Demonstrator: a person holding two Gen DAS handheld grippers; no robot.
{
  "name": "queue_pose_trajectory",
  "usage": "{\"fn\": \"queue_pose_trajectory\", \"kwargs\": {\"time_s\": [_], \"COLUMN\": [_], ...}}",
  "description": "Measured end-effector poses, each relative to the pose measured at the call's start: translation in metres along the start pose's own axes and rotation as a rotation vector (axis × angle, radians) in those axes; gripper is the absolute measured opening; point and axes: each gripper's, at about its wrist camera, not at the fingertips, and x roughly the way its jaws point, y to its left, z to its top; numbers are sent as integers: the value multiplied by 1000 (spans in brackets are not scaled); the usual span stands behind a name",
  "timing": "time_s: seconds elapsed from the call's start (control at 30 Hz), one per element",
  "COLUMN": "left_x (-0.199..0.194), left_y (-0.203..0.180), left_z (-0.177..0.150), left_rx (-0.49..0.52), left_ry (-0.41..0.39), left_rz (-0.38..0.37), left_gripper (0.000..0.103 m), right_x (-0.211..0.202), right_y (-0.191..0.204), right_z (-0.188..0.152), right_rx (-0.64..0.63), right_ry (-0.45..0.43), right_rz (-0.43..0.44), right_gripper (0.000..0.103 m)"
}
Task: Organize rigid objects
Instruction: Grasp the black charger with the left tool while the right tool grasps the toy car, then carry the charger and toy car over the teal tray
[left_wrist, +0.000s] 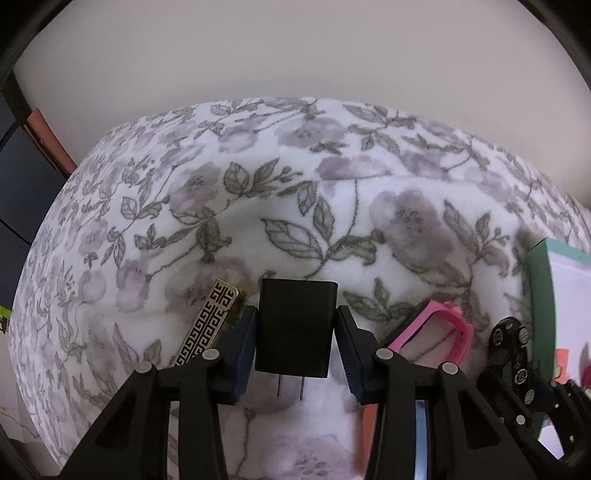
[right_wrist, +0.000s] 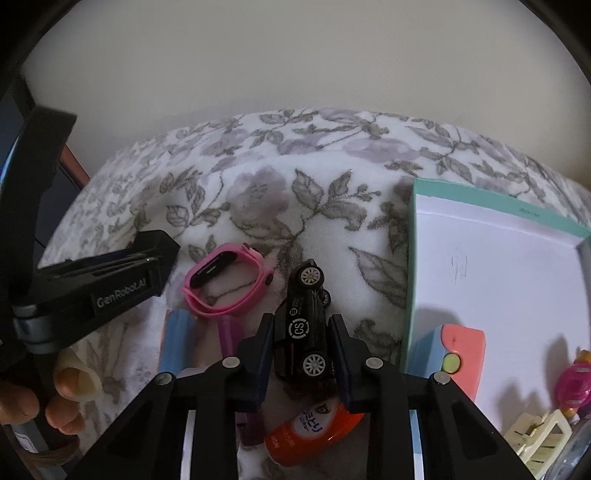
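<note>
A black wall charger (left_wrist: 295, 339) lies on the flowered blanket (left_wrist: 295, 206) with its two prongs toward the camera. My left gripper (left_wrist: 296, 314) is shut on it, with a blue pad pressed against each side. A black toy car (right_wrist: 306, 295) with white wheels lies on its side on the blanket. My right gripper (right_wrist: 301, 321) is shut on the car's body. The same car (left_wrist: 511, 343) shows at the right edge of the left wrist view.
A teal box (right_wrist: 412, 258) with a white inside lies at the right and holds a pink-and-blue item (right_wrist: 461, 350), a cream hair claw (right_wrist: 539, 439) and a pink toy (right_wrist: 574, 384). Nearby lie a pink watch band (right_wrist: 229, 284), a gold patterned bar (left_wrist: 207, 325) and an orange tube (right_wrist: 310, 432).
</note>
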Motion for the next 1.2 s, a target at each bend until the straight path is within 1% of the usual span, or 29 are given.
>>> {"fn": "queue_pose_trajectory", "kwargs": {"time_s": [0.13,0.27,0.43,0.5,0.7,0.87,0.93,1.03,1.1,1.2], "left_x": [-19,-50,-85,-100,-128,-140,-140,-137,-136,-133], "left_y": [0,2,-3,-9,-33,-62,-77,-105,-122,-147], "left_z": [5,11,17,17,13,5,2,-5,-9,-17], "left_rx": [-12,-40,-40,-33,-4,53,87,153,191,250], "left_ry": [-45,-111,-191,-221,-280,-306,-304,-280,-268,-267], "left_rz": [0,-45,-75,-100,-169,-198,-209,-234,-257,-257], "left_gripper": [44,44,44,44,44,44,44,44,44,44], "right_x": [-11,-31,-61,-72,-110,-136,-144,-152,-156,-160], "right_y": [-6,-11,-23,-29,-58,-88,-100,-120,-135,-157], "right_z": [3,9,17,19,22,20,18,14,11,4], "right_rx": [34,60,83,98,123,157,172,202,225,260], "right_ry": [-23,-62,-112,-131,-196,-238,-248,-256,-257,-246], "right_rz": [50,81,72,69,9,-29,-40,-69,-106,-160], "right_gripper": [31,31,31,31,31,31,31,31,31,31]}}
